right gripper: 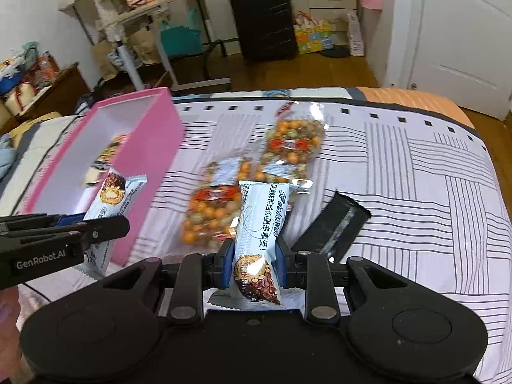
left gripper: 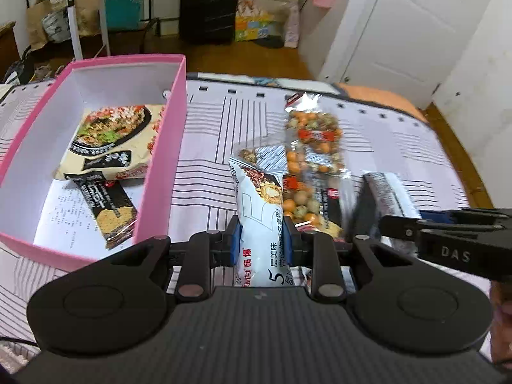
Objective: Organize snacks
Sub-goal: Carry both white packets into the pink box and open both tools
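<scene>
We are clamping the left hand-held gripper (left gripper: 262, 240) on one pale-blue snack bar (left gripper: 260, 224). We are clamping the right hand-held gripper (right gripper: 254, 256) on another bar (right gripper: 259, 233), the pink box (right gripper: 150, 160) lying to its left.

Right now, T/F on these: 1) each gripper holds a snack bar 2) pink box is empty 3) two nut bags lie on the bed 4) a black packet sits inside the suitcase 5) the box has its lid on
1) True. The left gripper is shut on a white bar; the right gripper is shut on another white bar.
2) False. The pink box already holds a noodle pack and a dark bar.
3) True. Two nut bags lie on the bed.
4) False. The black packet lies on the bed; the suitcase stands shut on the floor.
5) False. The box is open on top.
</scene>
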`<action>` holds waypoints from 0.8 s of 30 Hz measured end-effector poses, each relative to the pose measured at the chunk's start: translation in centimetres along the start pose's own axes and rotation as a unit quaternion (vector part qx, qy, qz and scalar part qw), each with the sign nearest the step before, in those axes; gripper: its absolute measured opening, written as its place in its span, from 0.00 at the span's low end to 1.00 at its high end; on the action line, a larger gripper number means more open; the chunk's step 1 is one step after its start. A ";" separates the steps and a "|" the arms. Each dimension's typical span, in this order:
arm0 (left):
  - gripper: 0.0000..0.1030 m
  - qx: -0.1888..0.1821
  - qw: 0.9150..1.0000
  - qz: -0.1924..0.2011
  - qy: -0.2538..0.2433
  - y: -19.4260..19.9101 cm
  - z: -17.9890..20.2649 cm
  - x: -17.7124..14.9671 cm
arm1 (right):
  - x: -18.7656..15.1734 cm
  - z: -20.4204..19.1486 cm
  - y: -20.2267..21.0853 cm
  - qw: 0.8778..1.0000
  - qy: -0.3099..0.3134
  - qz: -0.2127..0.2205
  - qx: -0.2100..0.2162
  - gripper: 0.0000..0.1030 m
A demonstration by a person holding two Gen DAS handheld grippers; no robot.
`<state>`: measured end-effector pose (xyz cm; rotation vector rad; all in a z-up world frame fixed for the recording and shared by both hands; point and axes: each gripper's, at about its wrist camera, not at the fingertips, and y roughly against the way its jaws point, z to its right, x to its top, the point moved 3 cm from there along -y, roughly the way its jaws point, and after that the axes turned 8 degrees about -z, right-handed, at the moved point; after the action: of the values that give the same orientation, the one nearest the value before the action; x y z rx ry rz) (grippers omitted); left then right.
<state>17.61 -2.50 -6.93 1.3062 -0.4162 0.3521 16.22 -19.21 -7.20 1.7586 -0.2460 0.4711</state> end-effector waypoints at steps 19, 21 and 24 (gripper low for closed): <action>0.24 0.008 0.998 0.049 0.022 9.0 -9.9 0.4 | 3.4 -14.0 3.0 0.981 0.155 -0.007 0.120 0.29; 0.24 0.011 0.998 0.048 0.028 8.7 -11.2 0.7 | 3.9 -15.6 1.8 0.976 0.176 -0.002 0.126 0.29; 0.24 0.026 0.997 0.052 0.042 7.6 -13.5 1.2 | 4.9 -17.7 -0.6 0.970 0.210 0.014 0.120 0.29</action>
<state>16.29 12.37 -2.66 1.3181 -0.4070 0.5055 17.63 -1.52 -2.35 1.8411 0.0910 0.9087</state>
